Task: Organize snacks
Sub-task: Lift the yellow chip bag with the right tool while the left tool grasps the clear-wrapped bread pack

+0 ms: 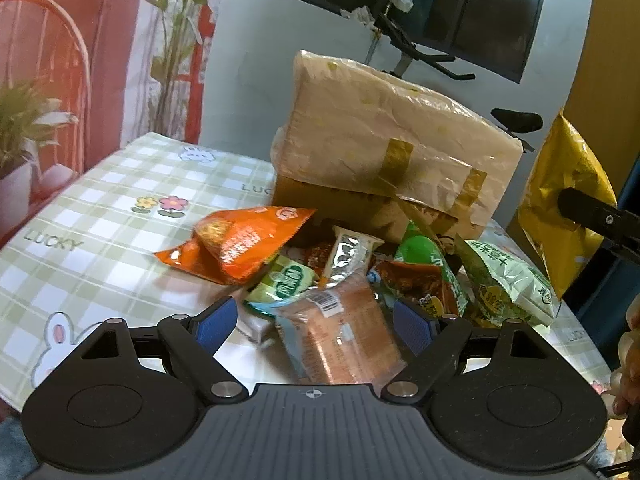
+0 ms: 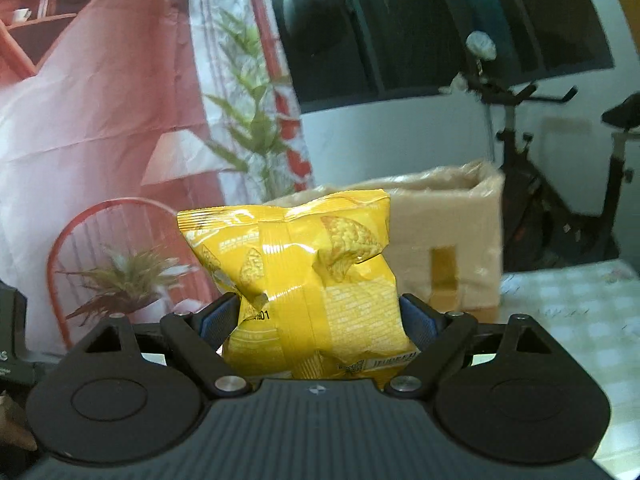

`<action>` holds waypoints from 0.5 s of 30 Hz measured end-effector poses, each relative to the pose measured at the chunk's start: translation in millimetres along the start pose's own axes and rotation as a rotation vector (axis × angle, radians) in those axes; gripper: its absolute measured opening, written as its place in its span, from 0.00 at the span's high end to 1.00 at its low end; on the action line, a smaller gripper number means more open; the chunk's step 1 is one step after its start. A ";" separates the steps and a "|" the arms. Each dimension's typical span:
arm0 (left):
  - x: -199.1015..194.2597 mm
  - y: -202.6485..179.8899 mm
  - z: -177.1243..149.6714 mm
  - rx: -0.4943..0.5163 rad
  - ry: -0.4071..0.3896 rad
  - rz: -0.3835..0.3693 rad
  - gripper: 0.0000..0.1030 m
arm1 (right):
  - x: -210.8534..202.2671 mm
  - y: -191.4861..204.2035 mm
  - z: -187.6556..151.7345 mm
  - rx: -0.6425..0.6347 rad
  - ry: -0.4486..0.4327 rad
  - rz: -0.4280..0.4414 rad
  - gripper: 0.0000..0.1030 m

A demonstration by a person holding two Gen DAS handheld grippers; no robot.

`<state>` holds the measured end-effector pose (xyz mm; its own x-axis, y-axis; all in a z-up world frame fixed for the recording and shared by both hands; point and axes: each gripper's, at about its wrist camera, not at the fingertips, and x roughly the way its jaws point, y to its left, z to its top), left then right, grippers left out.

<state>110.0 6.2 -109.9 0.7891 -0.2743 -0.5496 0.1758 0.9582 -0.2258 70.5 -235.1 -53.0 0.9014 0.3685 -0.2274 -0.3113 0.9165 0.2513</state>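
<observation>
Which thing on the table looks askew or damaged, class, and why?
The box behind the snack pile leans to one side. Its wrap is crumpled and patched with strips of brown tape. The snacks lie in a loose heap, overlapping one another, not sorted. The yellow bag in the right gripper is dented where the pads squeeze it.

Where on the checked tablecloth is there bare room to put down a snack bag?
Free: the green checked tablecloth left of the orange snack packet. Crowded: the snack pile before the taped cardboard box, under the open left gripper.

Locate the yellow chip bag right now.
The yellow chip bag is clamped in the right gripper, lifted in front of the cardboard box; the left view shows it at far right.
</observation>
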 end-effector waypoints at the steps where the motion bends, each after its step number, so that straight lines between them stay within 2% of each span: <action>1: 3.4 -1.6 -0.3 0.003 0.003 -0.007 0.16 | -0.6 -1.9 1.5 -0.005 -0.005 -0.024 0.15; 4: 17.8 -6.4 -1.7 0.009 0.028 -0.011 0.18 | 0.4 -5.5 1.8 -0.033 0.001 -0.095 0.15; 6: 27.6 -9.1 -3.2 0.007 0.057 -0.016 0.25 | 3.4 -5.4 -2.2 -0.051 0.021 -0.126 0.15; 8: 37.8 -10.1 -5.7 0.005 0.091 -0.019 0.28 | 7.1 -5.1 -8.3 -0.054 0.044 -0.138 0.15; 15: 54.3 -11.2 -13.4 0.013 0.142 -0.011 0.28 | 15.6 -5.6 -21.1 -0.068 0.070 -0.161 0.15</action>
<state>143.0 -20.6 -148.1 0.6957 -0.2932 -0.6558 0.1925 0.9556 -0.2231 79.9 -231.2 -77.8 0.9188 0.2239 -0.3251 -0.1866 0.9721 0.1422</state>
